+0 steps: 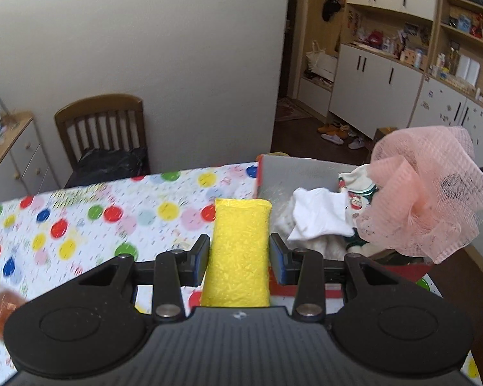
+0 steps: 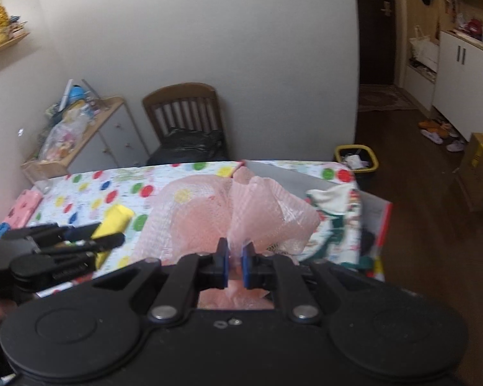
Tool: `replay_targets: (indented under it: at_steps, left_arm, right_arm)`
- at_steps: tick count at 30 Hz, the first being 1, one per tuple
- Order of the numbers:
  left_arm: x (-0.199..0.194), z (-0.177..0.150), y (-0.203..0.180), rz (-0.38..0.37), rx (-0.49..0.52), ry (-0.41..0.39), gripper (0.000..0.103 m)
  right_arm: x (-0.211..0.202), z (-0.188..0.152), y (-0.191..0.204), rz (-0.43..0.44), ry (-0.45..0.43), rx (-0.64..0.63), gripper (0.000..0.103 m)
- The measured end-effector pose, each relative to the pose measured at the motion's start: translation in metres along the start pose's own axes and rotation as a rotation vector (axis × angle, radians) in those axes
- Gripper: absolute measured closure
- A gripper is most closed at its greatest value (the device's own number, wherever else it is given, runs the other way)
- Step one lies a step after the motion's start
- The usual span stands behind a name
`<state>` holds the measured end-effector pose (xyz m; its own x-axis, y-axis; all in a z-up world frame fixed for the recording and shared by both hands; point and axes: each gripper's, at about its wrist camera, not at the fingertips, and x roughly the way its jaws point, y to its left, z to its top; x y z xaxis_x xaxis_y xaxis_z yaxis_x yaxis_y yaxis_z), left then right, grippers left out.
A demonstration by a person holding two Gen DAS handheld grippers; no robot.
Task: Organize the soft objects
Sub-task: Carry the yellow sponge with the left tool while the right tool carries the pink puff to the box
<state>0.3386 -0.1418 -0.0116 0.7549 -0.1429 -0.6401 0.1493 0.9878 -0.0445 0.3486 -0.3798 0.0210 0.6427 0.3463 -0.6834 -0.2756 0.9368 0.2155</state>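
Overhead, the grey-lined red box [image 1: 275, 169] holds white and printed cloths; the right gripper [image 2: 234, 254] nearly closed pinches a pink mesh bath pouf [image 1: 425, 189] above it, while the left gripper [image 1: 239, 251] clamps a yellow oblong sponge [image 1: 240, 251] part-open.

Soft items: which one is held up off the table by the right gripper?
The pink mesh pouf, pinched between the right gripper fingers above the box; the left gripper holds the yellow sponge.
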Motion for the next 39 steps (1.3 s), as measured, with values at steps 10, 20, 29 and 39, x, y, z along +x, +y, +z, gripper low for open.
replay_targets:
  at_steps: [10, 20, 29, 39]
  left_arm:
    - [0.056, 0.040, -0.041, -0.033, 0.047, 0.053, 0.065]
    - [0.117, 0.060, -0.077, -0.057, 0.057, 0.123, 0.065]
    - [0.154, 0.053, -0.089, -0.070, 0.063, 0.171, 0.065]
    - [0.184, 0.029, -0.091, -0.068, 0.063, 0.260, 0.064]
  right_arm:
    - [0.025, 0.004, -0.046, -0.074, 0.045, -0.043, 0.095]
    - [0.079, 0.006, -0.052, -0.105, 0.138, -0.134, 0.095]
    - [0.111, -0.008, -0.051, -0.072, 0.198, -0.135, 0.095]
    - [0.110, -0.006, -0.050, -0.042, 0.188, -0.115, 0.094]
